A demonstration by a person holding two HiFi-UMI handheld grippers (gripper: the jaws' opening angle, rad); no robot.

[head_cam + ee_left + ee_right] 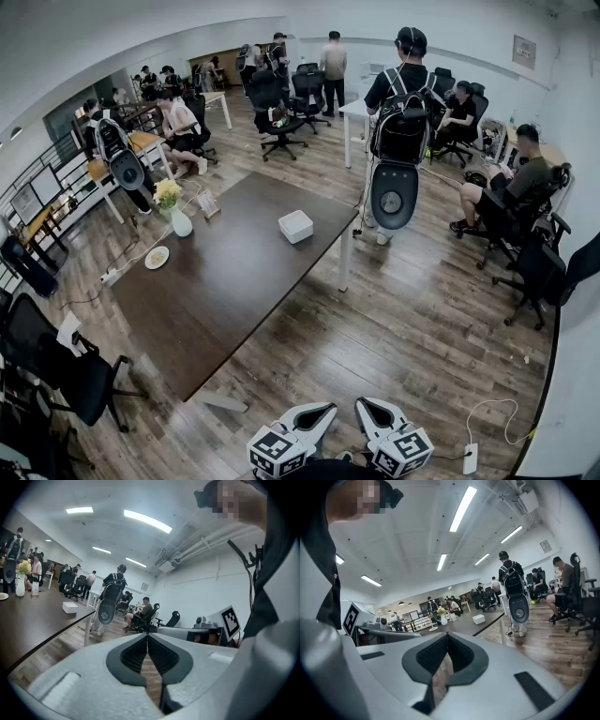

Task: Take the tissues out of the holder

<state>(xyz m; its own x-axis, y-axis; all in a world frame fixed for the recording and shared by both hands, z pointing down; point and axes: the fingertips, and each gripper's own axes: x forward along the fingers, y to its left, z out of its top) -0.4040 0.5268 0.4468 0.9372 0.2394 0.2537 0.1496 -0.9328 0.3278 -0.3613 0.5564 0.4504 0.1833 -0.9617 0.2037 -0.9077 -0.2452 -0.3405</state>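
Note:
A dark table (216, 291) stands well ahead of me. On it lie a white box (296, 226) near the far right edge and a small upright holder (207, 204) with pale sheets beside a vase. Which of the two holds the tissues I cannot tell. The left gripper (330, 409) and right gripper (362, 405) sit side by side at the bottom of the head view, over the wooden floor and far short of the table. Both are shut with nothing between the jaws. The left gripper (147, 635) faces the box (70, 607); the right gripper (447, 634) sees the box (478, 618) too.
A vase of flowers (178, 220) and a small plate (157, 257) sit at the table's left end. A person with a backpack (403, 103) stands past the table's far corner. Black office chairs (66, 370) crowd the left, seated people the right. A power strip (471, 457) lies on the floor.

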